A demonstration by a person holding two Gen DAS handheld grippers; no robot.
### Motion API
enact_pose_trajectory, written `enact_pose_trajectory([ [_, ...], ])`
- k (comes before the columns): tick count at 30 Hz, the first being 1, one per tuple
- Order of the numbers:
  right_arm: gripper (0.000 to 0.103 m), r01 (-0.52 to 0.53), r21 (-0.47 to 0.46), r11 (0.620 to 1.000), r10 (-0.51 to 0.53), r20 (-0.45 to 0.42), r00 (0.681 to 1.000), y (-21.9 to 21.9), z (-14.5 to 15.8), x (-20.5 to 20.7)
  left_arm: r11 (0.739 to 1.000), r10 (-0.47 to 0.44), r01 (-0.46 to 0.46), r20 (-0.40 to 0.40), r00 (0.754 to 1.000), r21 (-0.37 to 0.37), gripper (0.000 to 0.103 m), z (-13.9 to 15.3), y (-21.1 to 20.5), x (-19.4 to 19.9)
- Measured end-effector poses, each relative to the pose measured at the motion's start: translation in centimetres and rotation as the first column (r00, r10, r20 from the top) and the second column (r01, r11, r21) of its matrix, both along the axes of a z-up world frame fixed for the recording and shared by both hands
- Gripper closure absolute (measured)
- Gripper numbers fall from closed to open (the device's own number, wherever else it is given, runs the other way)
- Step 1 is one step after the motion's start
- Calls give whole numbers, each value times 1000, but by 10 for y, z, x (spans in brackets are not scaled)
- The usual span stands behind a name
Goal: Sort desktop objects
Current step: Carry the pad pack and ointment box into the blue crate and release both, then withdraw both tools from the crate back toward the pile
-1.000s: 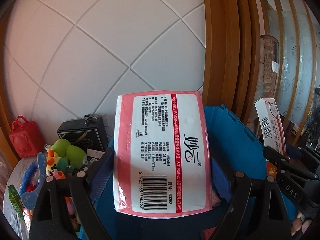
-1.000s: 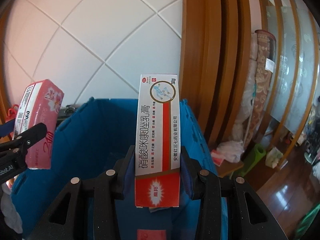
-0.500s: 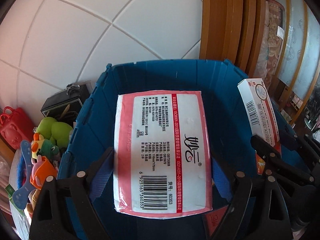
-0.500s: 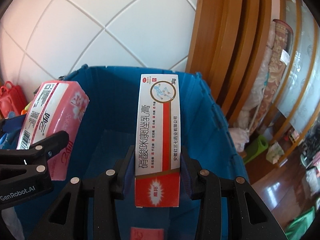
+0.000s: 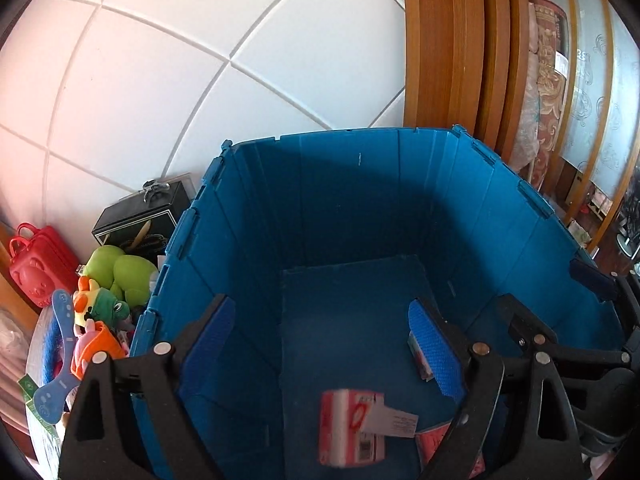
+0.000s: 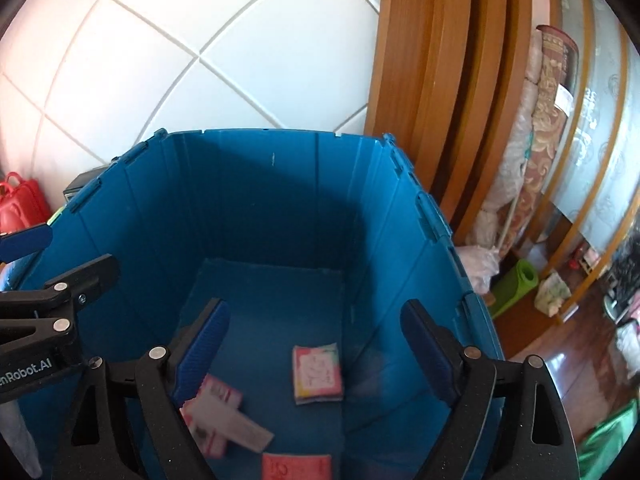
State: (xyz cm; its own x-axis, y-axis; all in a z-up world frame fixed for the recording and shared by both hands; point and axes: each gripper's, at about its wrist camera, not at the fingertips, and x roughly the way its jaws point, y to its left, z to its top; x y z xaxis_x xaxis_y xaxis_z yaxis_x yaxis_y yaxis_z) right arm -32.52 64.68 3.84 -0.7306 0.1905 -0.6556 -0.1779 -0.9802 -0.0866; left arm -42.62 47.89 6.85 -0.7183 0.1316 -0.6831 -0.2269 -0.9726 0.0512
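Both my tongs hang over the blue crate (image 5: 360, 200). My left tongs (image 5: 320, 348) are spread and empty; my right tongs (image 6: 316, 348) are opening, nothing between them. The pink tissue pack (image 5: 352, 428) and the ointment box (image 6: 236, 428) lie on the crate floor. I judge the drop step is done. Next I must fetch another object, perhaps from the toys (image 5: 108, 280) beside the crate.

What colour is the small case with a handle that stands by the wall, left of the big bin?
Red. The case shows best in the left wrist view.
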Motion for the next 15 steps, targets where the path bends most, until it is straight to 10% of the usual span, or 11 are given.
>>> enact_pose_trajectory([
  [15, 0, 12, 118, 993, -11, -12, 1000, -7, 29, 19, 998, -13, 14, -21, 1000, 60, 13, 11, -10, 25],
])
